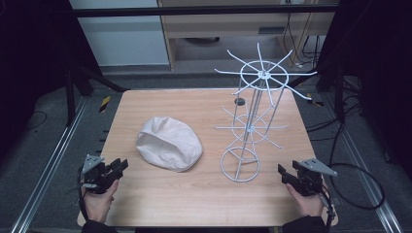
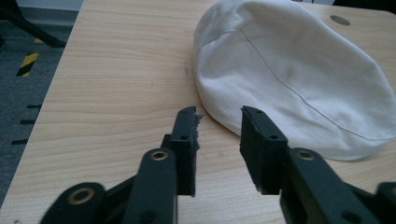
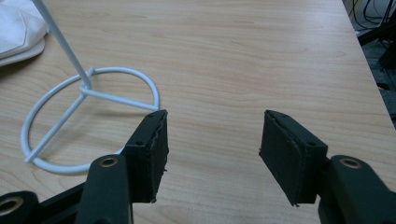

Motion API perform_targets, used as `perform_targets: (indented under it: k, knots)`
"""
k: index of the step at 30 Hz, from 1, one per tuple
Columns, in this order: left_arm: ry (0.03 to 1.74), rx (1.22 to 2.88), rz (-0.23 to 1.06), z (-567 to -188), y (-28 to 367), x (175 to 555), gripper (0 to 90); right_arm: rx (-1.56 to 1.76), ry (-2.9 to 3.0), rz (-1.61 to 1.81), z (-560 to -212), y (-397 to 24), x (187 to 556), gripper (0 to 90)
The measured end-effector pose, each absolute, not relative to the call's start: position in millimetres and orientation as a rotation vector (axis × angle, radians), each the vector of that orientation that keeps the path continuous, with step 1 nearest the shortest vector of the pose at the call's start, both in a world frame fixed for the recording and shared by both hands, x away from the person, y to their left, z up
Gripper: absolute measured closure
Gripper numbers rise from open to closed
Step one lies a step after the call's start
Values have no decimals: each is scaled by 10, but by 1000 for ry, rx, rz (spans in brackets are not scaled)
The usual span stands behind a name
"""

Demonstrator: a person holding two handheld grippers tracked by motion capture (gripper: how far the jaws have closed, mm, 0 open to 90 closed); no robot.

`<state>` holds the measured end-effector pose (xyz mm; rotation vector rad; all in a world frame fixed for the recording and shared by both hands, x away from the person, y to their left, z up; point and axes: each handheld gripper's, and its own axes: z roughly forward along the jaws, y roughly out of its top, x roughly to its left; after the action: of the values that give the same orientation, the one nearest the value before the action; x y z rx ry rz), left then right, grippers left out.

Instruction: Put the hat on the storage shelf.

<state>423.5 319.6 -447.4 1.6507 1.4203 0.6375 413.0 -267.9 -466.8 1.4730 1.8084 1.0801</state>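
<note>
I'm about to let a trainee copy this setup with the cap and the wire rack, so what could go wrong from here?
The white cap is soft and lies flat on the table, so the left gripper, open beside its edge, may pinch only a fold and lose it. The wire rack looks light and tall on a small ring base; catching a prong could tip it. The right gripper, open near that base, could knock it.

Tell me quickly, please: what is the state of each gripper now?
Left gripper: open, holding nothing; the white cap lies just ahead of its jaws.
Right gripper: open, holding nothing; the white wire rack stands beside it.
</note>
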Motion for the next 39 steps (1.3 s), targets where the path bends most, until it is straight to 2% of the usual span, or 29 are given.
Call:
perform_targets:
  k: [5, 6, 8, 11, 21, 26, 39]
  knots:
    - [1395, 1669, 610, -4436, 3095, 4240, 800, 1480, 1812, 1071, -4686, -2670, 4100, 453]
    - [1388, 1677, 606, -4424, 3067, 4244, 800, 1479, 1818, 1068, -4685, -2665, 4098, 454]
    - [1354, 1704, 634, -4370, 2988, 4251, 857, 1478, 1818, 1044, -4689, -2655, 4094, 476]
    - [1341, 1715, 637, -4328, 2948, 4269, 893, 1470, 1817, 1044, -4687, -2666, 4104, 488]
    - [1267, 1704, 654, -4098, 2726, 4432, 899, 1469, 1817, 1048, -4693, -2654, 4111, 548]
    - [1226, 1717, 657, -3989, 2442, 4598, 900, 1464, 1819, 1065, -4680, -2629, 4104, 567]
    - [1147, 1784, 654, -3960, 1902, 4920, 900, 1459, 1827, 1062, -4711, -2601, 4126, 571]
